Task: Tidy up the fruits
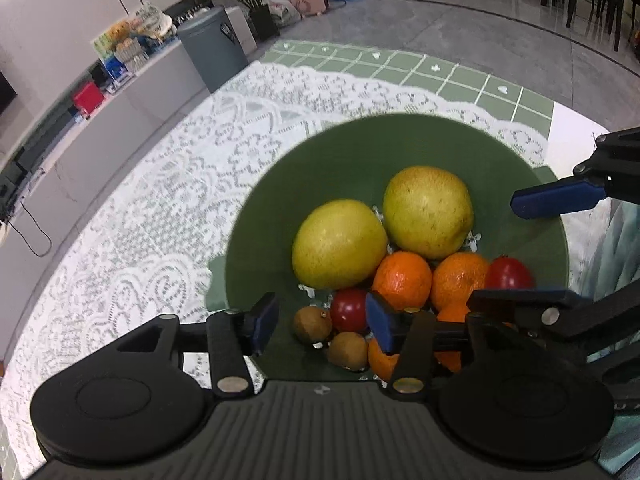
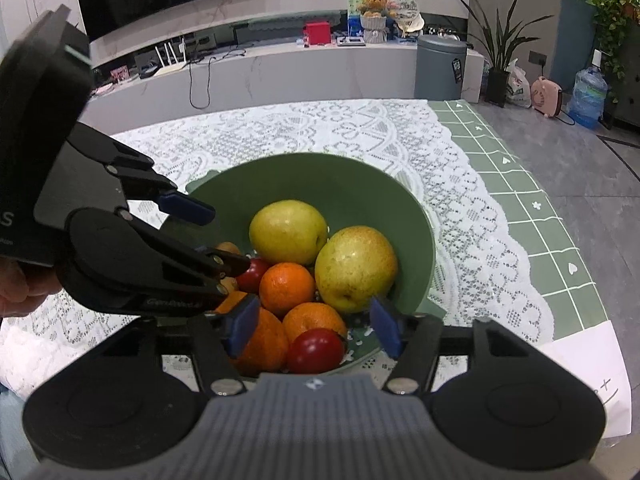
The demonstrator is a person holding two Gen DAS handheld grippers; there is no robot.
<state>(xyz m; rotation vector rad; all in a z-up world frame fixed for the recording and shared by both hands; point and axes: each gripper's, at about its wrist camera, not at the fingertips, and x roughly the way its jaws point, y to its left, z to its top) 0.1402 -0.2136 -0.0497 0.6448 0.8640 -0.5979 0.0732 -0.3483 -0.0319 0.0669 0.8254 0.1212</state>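
Note:
A green bowl [image 1: 320, 168] [image 2: 320, 176] on the lace cloth holds two yellow-green pears [image 1: 340, 244] [image 2: 288, 232], several oranges [image 1: 402, 280] [image 2: 286, 288], red fruits [image 1: 348, 310] [image 2: 316, 350] and small brown fruits [image 1: 312, 324] [image 2: 228, 247]. My left gripper [image 1: 320, 328] hangs open over the bowl's near side, above the brown and red fruits, gripping nothing. My right gripper [image 2: 314, 330] is open over the opposite near rim; a red fruit and an orange lie below its gap, untouched. Each view shows the other gripper's blue-padded fingers [image 1: 556, 200] [image 2: 186, 206] reaching over the bowl.
A white lace tablecloth [image 2: 280, 128] lies over a green checked cloth [image 2: 520, 184]. A sheet of white paper [image 2: 592, 368] lies at the table's right corner. Beyond the table stand a grey bin [image 2: 438, 66], potted plants and a long counter. A hand [image 2: 16, 284] shows at the left edge.

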